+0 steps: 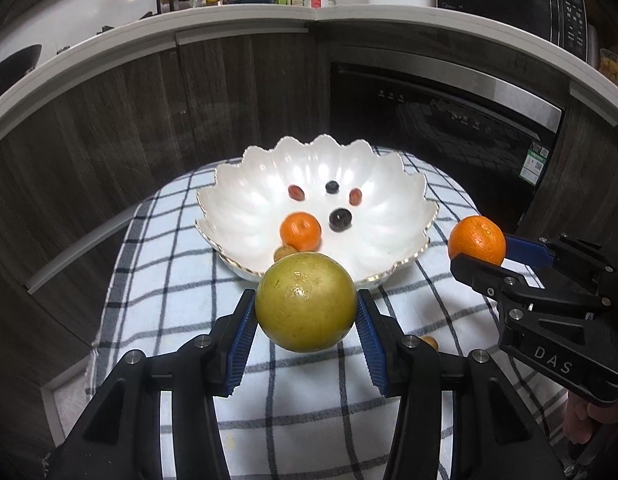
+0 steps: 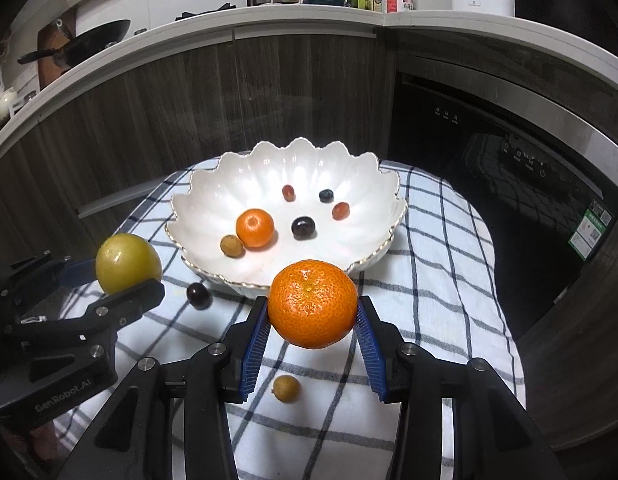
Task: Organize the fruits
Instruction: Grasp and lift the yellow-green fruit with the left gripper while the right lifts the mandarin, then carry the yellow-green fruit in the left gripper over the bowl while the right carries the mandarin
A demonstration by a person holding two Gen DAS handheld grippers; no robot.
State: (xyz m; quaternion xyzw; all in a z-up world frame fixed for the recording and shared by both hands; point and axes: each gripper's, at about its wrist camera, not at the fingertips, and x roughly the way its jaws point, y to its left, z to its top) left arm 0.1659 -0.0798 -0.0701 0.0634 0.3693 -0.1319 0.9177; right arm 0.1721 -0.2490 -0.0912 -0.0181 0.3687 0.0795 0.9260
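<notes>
- Two oranges: one [image 2: 255, 228] in the bowl [image 2: 205, 208], one [image 2: 312, 304] held aloft.
- One yellow-green round fruit [image 2: 127, 262].
- Two small tan fruits: one [image 2: 232, 246] in the bowl, one [image 2: 287, 389] on the checked cloth [image 2: 449, 280].
- Two reddish grapes [image 2: 288, 193] [image 2: 341, 211].
- Two dark grapes [image 2: 303, 227] [image 2: 199, 295].
- One blueberry [image 2: 327, 195].
- One bowl.
- One checked cloth.

Each wrist camera sat behind its own fingers, angled downward and forward. Both views shared the white bowl [image 1: 393, 184] ahead on the checked cloth [image 1: 157, 280], and each caught the other gripper at its frame edge.
</notes>
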